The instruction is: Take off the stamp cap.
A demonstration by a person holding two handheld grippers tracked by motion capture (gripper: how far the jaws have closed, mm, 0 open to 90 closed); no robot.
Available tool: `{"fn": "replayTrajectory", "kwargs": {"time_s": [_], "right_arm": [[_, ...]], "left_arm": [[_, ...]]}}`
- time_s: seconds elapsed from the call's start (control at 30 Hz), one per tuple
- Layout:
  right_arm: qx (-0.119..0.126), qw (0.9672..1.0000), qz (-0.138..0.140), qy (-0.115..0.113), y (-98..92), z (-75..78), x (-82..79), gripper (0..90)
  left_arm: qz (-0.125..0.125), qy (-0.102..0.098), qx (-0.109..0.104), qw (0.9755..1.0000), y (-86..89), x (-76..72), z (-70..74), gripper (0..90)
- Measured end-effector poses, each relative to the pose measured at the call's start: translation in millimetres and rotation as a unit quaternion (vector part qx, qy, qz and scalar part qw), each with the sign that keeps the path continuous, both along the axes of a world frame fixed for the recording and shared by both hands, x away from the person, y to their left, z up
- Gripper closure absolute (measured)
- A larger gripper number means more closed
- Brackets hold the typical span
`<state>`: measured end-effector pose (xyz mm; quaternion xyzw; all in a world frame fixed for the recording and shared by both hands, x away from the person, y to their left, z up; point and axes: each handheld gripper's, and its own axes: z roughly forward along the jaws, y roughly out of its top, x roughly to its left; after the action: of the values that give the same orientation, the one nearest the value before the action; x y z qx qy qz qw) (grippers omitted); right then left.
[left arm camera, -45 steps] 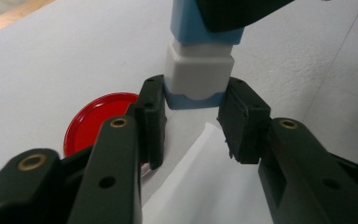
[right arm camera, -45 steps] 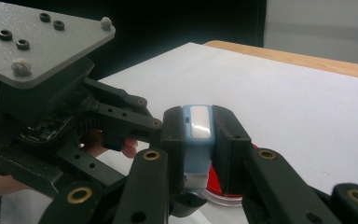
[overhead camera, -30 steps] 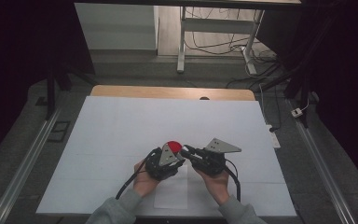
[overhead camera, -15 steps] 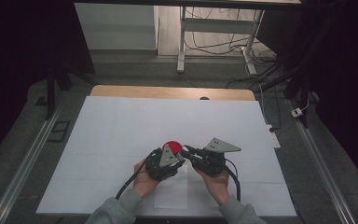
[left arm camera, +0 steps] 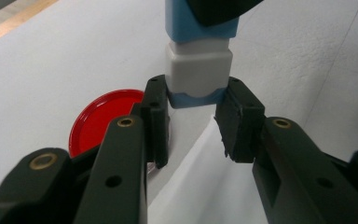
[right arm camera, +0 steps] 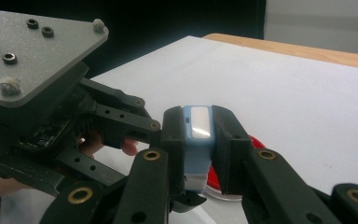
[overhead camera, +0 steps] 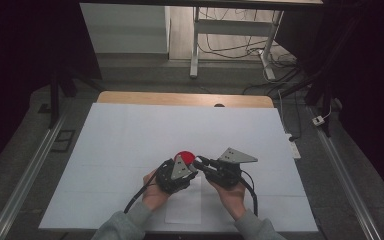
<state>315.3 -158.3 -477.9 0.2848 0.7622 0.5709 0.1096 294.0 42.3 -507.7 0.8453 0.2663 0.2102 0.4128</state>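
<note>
A small blue-and-white rectangular block (left arm camera: 198, 65) is held between both grippers, just above the white table. My left gripper (left arm camera: 193, 121) is shut on its white and blue lower end, a pad pressing on each side. My right gripper (right arm camera: 198, 121) is shut on the blue body of the block (right arm camera: 196, 154), whose white window faces up. In the high view the left gripper (overhead camera: 192, 165) and right gripper (overhead camera: 201, 161) meet tip to tip at the table's front middle. A red round lid (overhead camera: 182, 156) lies flat on the table right behind them, also visible as the red lid (left arm camera: 102, 123).
The white tabletop (overhead camera: 130, 130) stretches wide to the left, right and back, ending in a wooden strip (overhead camera: 180, 99). A loose white sheet (overhead camera: 182, 207) lies under the hands near the front edge. Metal rails (overhead camera: 25, 175) run along both sides of the table.
</note>
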Motion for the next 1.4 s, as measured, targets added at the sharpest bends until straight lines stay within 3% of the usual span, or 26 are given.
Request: {"fn": "replayTrajectory", "kwargs": {"time_s": [0.3,0.47,0.93,1.4], "right_arm": [[0.0,0.9999,-0.01,-0.011,1.6,0.3,-3.6,75.3],[-0.002,1.0,-0.006,-0.004,0.9,0.9,-1.9,75.3],[-0.01,0.9999,-0.005,0.003,2.6,0.9,-0.6,75.4],[-0.013,0.9997,-0.019,-0.009,5.4,-0.8,-5.3,75.5]], "left_arm": [[0.003,-0.005,-0.005,1.0,0.9,-0.9,-0.7,65.5],[0.001,-0.014,0.006,0.9999,0.3,-1.7,-0.8,65.7],[-0.006,-0.009,0.009,0.9999,1.5,-0.1,-2.7,65.7],[-0.006,0.017,-0.021,0.9996,4.0,2.3,-5.1,65.8]]}}
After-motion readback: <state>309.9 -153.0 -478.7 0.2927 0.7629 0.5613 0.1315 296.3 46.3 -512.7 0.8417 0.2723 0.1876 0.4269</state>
